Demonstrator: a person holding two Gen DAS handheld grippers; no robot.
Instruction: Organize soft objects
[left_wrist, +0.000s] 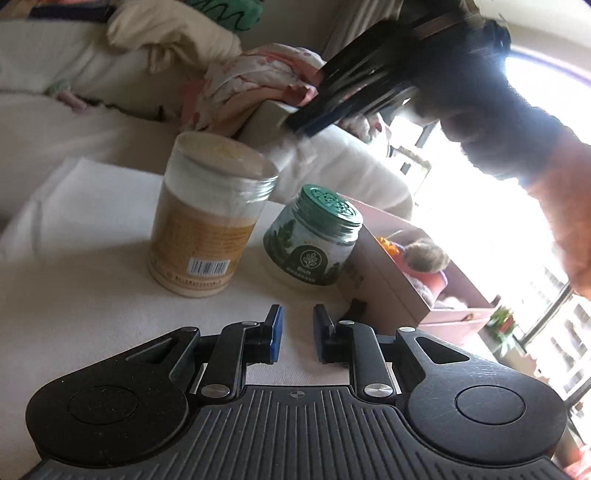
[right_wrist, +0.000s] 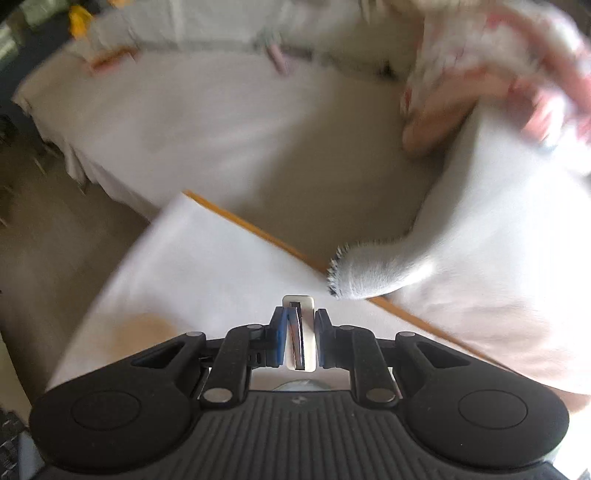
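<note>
White bedding behind, right tongs (right_wrist: 300, 341) pinch a flat white piece (right_wrist: 300, 332).

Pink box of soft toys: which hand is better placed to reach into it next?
Left, probably. The left gripper has empty fingers and the pink box sits ahead to its right; the right gripper is clamped on a small white piece.

Ahead of my left tongs (left_wrist: 297, 336) the white cloth-covered bench (left_wrist: 74, 295) lies bare up to a tall tan canister (left_wrist: 207, 221) and a squat green-lidded jar (left_wrist: 314, 240), which block the way. An open pink box (left_wrist: 399, 273) stands just right of them. Ahead of my right tongs (right_wrist: 300, 338), open beige floor (right_wrist: 332, 206) separates bench from bed (right_wrist: 184, 110).
</note>
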